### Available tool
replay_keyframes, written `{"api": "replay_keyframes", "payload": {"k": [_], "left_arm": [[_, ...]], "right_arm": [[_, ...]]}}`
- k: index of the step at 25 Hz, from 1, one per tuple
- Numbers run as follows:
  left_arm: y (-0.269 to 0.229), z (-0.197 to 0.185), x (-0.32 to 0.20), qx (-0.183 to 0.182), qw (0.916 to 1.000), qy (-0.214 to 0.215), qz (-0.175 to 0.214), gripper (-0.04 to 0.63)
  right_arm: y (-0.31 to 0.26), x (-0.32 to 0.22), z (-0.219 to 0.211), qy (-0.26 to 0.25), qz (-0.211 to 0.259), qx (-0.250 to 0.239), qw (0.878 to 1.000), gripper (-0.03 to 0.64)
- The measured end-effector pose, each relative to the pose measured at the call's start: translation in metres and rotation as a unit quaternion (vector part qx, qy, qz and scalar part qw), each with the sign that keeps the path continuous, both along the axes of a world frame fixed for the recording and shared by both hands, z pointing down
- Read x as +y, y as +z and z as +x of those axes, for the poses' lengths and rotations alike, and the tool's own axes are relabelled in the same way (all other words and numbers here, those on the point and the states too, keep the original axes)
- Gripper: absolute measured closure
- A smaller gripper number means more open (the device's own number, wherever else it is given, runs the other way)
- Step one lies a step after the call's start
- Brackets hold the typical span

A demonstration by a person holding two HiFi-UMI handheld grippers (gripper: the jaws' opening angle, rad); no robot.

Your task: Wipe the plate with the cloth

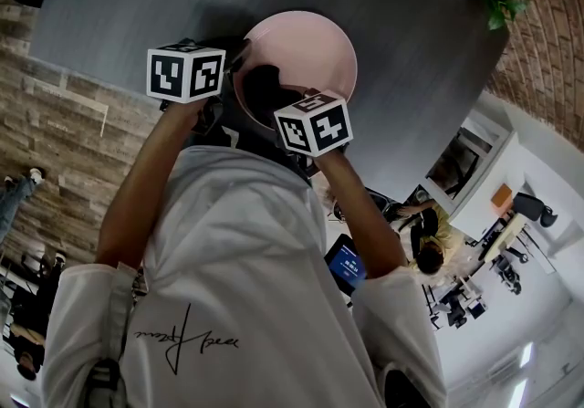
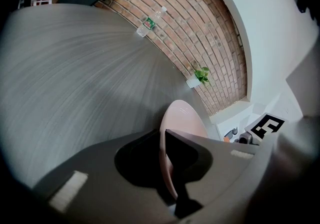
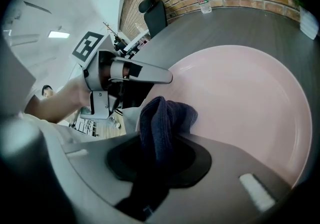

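Our left gripper clenched the pink plate by its rim, mid-frame; our right gripper grasped the dark blue cloth at the plate's lower left edge.

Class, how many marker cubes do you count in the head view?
2. One cube tops the left gripper, left of the plate; the other cube tops the right gripper, over the plate's near rim. None seems hidden.

plate over table | left claw on plate's left rim | cloth in right claw, at plate's face
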State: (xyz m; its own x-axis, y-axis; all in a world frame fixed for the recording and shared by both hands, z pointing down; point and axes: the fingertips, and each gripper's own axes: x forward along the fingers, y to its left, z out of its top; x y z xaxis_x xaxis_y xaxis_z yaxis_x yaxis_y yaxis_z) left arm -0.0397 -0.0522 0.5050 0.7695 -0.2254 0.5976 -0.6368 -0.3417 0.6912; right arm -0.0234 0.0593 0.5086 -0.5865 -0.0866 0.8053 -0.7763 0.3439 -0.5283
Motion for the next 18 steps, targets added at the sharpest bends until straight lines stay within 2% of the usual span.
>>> {"api": "replay_keyframes", "payload": {"k": [3,7,12,18], "left_arm": [[0.002,0.001,0.004,0.004,0.9999,0.002,-0.009,0.545],[0.001,0.0,-0.001,-0.004,1.0,0.001,0.003,0.545],[0.002,0.003,0.005,0.003,0.9999,0.003,-0.012,0.545],[0.002,0.002,0.003,0.0,1.0,0.002,-0.006,0.546]], "right_arm": [[0.0,0.002,0.002,-0.004,-0.006,-0.003,1.0,0.522],[0.0,0.006,0.006,-0.016,-0.01,0.0,1.0,0.522],[-0.001,0.011,0.01,-0.033,-0.017,-0.002,0.999,0.522],[0.0,0.016,0.013,-0.046,-0.025,-0.001,0.999,0.522]]}}
